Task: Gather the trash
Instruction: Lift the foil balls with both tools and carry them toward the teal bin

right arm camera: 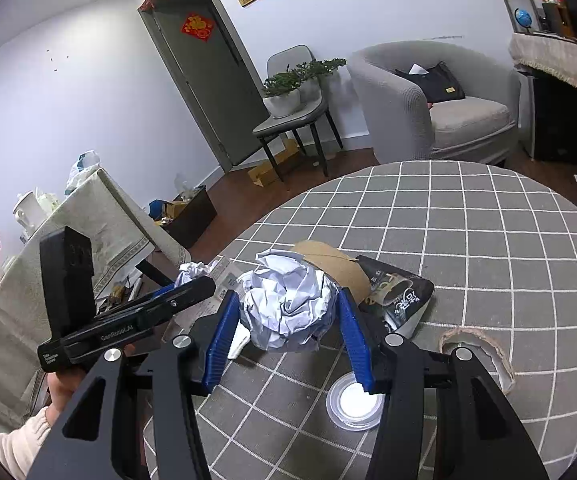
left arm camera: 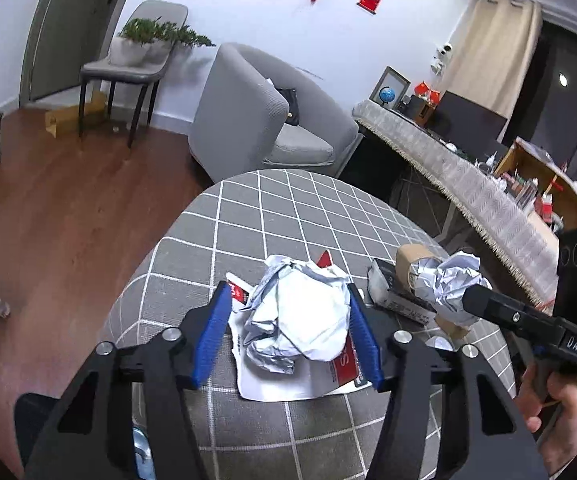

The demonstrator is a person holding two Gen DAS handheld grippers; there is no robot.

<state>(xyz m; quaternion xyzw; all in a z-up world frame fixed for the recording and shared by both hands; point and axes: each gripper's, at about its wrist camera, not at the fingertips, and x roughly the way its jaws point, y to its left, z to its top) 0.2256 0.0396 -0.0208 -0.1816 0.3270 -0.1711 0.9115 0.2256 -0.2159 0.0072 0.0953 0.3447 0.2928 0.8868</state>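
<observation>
On the grey checked tablecloth (left arm camera: pixel 272 216) a crumpled white paper wad (left arm camera: pixel 308 320) lies on a red-and-white flyer (left arm camera: pixel 284 384). My left gripper (left arm camera: pixel 288 288) straddles the wad. Its right blue pad touches the paper, while a narrow gap shows at the left pad. My right gripper (right arm camera: pixel 287 293) is shut on a second crumpled paper ball (right arm camera: pixel 288 312), with both blue pads pressed into its sides. The left wrist view shows that ball (left arm camera: pixel 454 280) at the right, in front of the other gripper's black body.
A brown cardboard tape roll (right arm camera: pixel 336 264) and a black snack packet (right arm camera: pixel 404 300) lie just behind the held ball. A clear plastic lid (right arm camera: pixel 354 400) and a torn cardboard ring (right arm camera: pixel 484 344) sit near the front. Beyond the table stands a grey armchair (right arm camera: pixel 428 100).
</observation>
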